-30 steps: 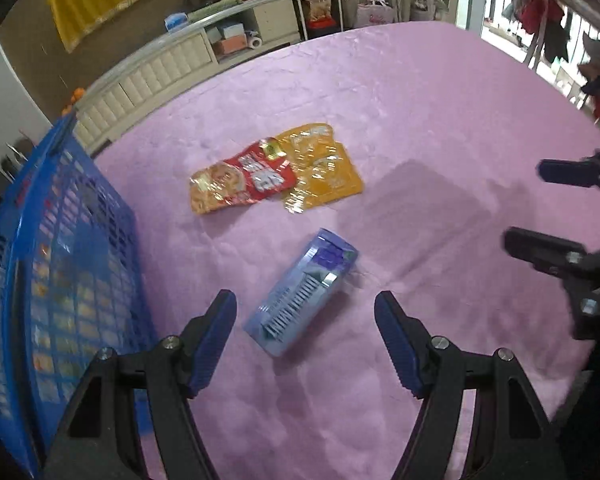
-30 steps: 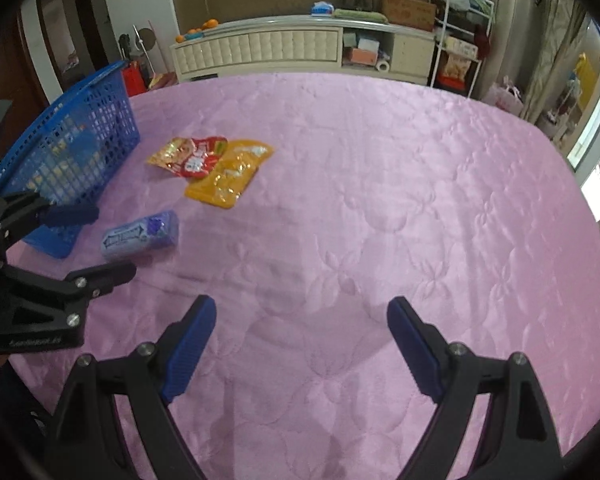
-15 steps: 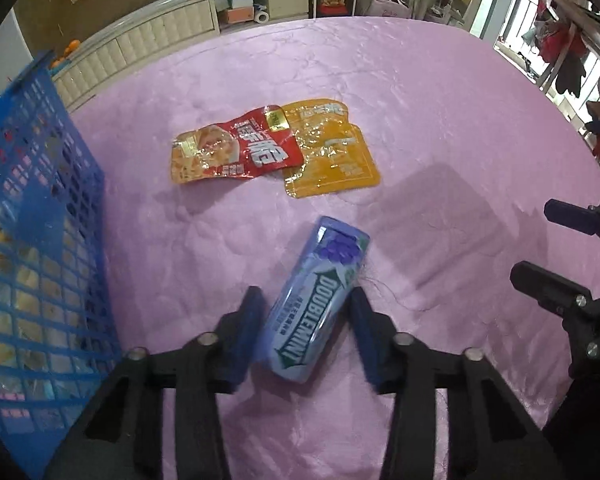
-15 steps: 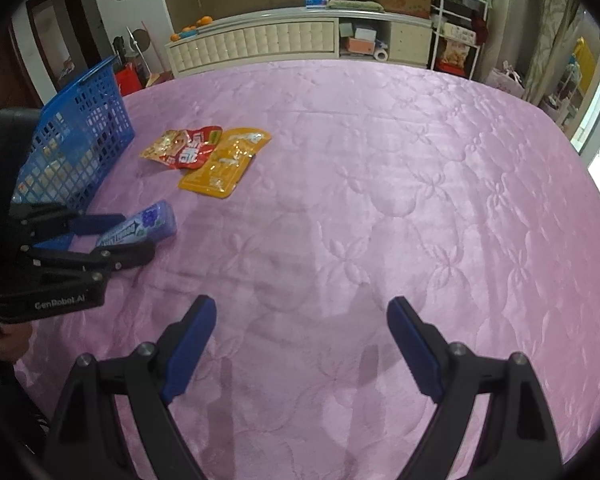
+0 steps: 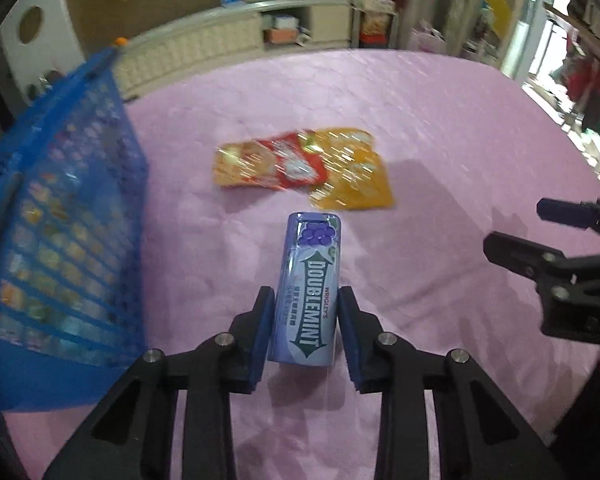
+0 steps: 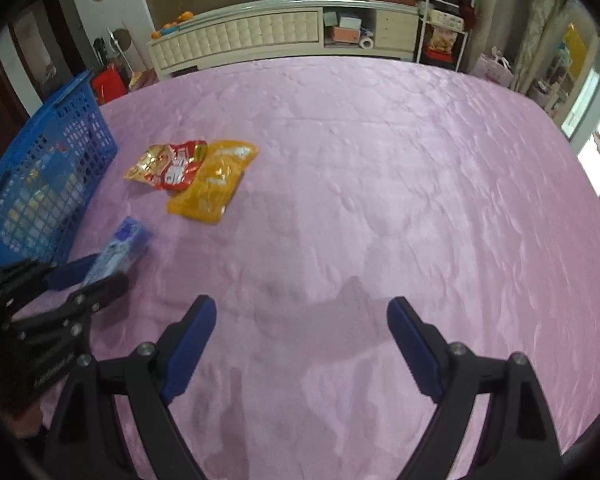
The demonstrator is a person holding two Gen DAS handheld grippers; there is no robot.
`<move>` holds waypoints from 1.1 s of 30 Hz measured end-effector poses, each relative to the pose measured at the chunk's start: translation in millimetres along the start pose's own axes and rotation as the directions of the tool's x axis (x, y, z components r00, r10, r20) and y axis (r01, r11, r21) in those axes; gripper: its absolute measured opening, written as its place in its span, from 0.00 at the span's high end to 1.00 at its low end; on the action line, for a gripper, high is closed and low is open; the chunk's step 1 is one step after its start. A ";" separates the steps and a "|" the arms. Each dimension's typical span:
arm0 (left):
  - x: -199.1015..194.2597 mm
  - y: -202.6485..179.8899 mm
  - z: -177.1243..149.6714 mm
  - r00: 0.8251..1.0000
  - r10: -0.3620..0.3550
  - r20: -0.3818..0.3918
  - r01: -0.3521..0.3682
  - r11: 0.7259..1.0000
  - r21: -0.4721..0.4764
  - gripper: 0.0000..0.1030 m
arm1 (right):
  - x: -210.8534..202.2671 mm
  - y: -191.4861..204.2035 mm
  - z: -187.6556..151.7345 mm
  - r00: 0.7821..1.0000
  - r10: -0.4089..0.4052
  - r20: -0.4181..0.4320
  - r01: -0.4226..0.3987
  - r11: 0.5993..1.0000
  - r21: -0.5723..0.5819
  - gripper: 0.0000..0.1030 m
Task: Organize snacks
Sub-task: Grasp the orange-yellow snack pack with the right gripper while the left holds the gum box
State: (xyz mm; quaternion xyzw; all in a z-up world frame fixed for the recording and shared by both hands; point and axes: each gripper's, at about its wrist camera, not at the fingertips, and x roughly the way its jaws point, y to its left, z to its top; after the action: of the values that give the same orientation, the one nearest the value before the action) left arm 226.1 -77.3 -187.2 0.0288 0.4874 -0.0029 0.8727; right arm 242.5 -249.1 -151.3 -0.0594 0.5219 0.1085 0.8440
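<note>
The left gripper [image 5: 305,330] holds a purple Doublemint gum pack [image 5: 310,292]: its blue fingers [image 5: 262,332] have just been closing and now press on both long sides of the pack's lower half, with the grape-printed end pointing away from the camera. In the right wrist view the same pack [image 6: 120,249] appears blurred between the left gripper's fingers [image 6: 90,280], close to the near left part of the bed. Whether the pack rests on the cover or is lifted clear cannot be determined. The right gripper [image 6: 302,344] hangs over bare cover near the bed's near edge, its fingers [image 6: 188,346] spread wide with nothing between them; it also shows at the right edge of the left wrist view [image 5: 540,236]. The supporting surface is a bed with a pink quilted cover [image 6: 380,184]. A blue plastic basket [image 6: 56,172] stands along the bed's left edge, with packaged items visible through its lattice wall. Farther from the near edge, beyond the gum pack and beside the basket, lie two flat pouches: a red and orange snack pouch [image 6: 168,165] and a yellow snack pouch [image 6: 214,186], touching, the red one partly over the yellow one's edge. A cream headboard [image 6: 240,38] runs along the far edge.
</note>
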 end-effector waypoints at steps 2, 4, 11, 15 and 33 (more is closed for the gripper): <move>-2.9 3.7 3.4 1.000 0.021 0.017 -0.021 0.999 -0.028 0.71 | 10.5 10.4 14.3 1.000 -0.004 0.001 0.004 0.999 -0.037 0.12; -3.6 9.6 7.5 0.999 0.035 0.037 -0.033 0.998 -0.062 0.71 | 21.0 19.7 25.4 0.999 0.033 -0.008 -0.033 0.998 -0.047 0.13; -0.1 25.6 6.3 0.995 0.064 0.072 -0.053 0.988 -0.148 0.71 | 56.5 48.6 48.0 0.996 0.085 -0.018 -0.086 0.991 -0.101 0.13; 8.9 33.1 6.5 0.994 0.076 0.073 -0.064 0.986 -0.151 0.72 | 71.7 61.9 55.8 0.996 0.083 -0.034 -0.086 0.989 -0.122 0.13; 11.0 34.9 9.7 0.998 0.028 0.051 -0.019 0.987 -0.157 0.72 | 69.2 50.8 53.2 0.989 0.113 0.094 -0.096 0.981 -0.169 0.79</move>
State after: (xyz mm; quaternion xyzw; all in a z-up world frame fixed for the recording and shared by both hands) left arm 241.2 -42.7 -189.8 -0.0342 0.4623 0.0449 0.8849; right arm 306.1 -180.1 -188.6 -0.0954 0.4694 0.1982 0.8551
